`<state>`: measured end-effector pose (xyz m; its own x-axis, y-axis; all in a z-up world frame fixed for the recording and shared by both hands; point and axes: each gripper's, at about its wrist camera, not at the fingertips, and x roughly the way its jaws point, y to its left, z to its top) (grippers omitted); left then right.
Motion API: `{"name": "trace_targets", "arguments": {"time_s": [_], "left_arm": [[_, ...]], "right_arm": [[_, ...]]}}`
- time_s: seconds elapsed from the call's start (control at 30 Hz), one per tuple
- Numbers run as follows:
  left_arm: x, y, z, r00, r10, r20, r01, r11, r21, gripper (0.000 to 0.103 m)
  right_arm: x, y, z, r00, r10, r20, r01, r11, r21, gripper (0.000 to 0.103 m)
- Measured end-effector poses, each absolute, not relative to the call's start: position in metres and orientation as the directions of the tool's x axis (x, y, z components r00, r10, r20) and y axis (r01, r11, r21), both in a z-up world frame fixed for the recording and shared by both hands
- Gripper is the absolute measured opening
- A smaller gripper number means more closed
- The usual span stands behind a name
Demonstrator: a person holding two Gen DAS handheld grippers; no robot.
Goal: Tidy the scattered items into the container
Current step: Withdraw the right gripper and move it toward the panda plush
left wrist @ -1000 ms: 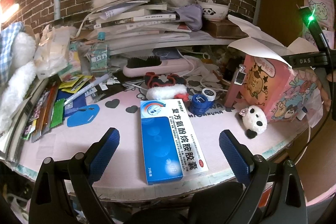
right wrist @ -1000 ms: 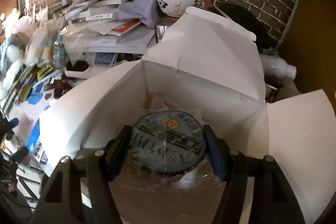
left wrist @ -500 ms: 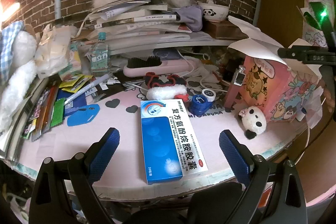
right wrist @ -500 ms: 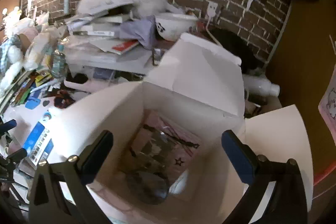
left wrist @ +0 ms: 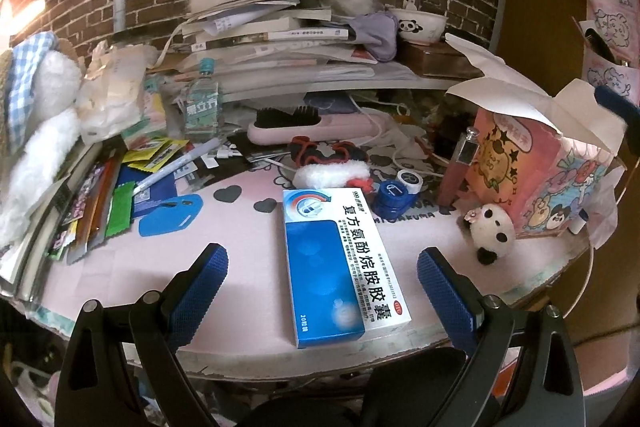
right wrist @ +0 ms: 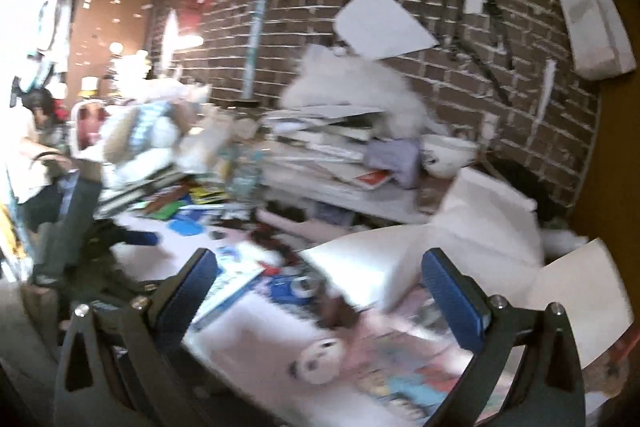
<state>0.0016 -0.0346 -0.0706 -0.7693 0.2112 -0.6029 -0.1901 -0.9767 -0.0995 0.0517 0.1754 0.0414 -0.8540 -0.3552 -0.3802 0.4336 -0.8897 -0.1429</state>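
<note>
At frame centre, I'm lining up the medicine box (left wrist: 340, 259) next.
Left tongs (left wrist: 320, 283) and right tongs (right wrist: 320, 291) are gaping wide, holding nothing; closing and carrying to the container (left wrist: 536, 171) should follow.

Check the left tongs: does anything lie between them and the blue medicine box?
Nothing visible does. The left tongs stand open, and the medicine box lies flat on the pink mat between their fingers, untouched.
</note>
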Motion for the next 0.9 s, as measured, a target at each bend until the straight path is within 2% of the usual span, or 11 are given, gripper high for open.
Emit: {"name": "trace_targets", "arguments": {"time_s": [0.23,0.3,0.43,0.6,0.9], "left_arm": [[0.0,-0.039,-0.072,-0.767,0.206,-0.607,-0.18,-0.978,-0.104,0.095],[0.0,-0.04,-0.072,-0.767,0.204,-0.608,-0.178,-0.978,-0.104,0.095],[0.001,-0.04,-0.073,-0.767,0.205,-0.608,-0.177,-0.978,-0.106,0.095],[0.002,-0.038,-0.076,-0.761,0.218,-0.611,-0.187,-0.976,-0.115,0.095],[0.003,-0.016,-0.078,-0.748,0.243,-0.617,-0.237,-0.967,-0.095,0.095]], "right_arm": [[0.077,0.155,0.007,-0.846,-0.387,-0.367,0.456,-0.882,-0.122,0.095],[0.078,0.153,-0.005,-0.821,-0.418,-0.388,0.478,-0.875,-0.069,0.084],[0.073,0.153,-0.03,-0.792,-0.421,-0.441,0.472,-0.882,-0.006,0.078],[0.061,0.166,-0.06,-0.794,-0.358,-0.492,0.389,-0.92,0.04,0.066],[0.042,0.184,-0.094,-0.793,-0.245,-0.557,0.262,-0.964,0.051,0.063]]}}
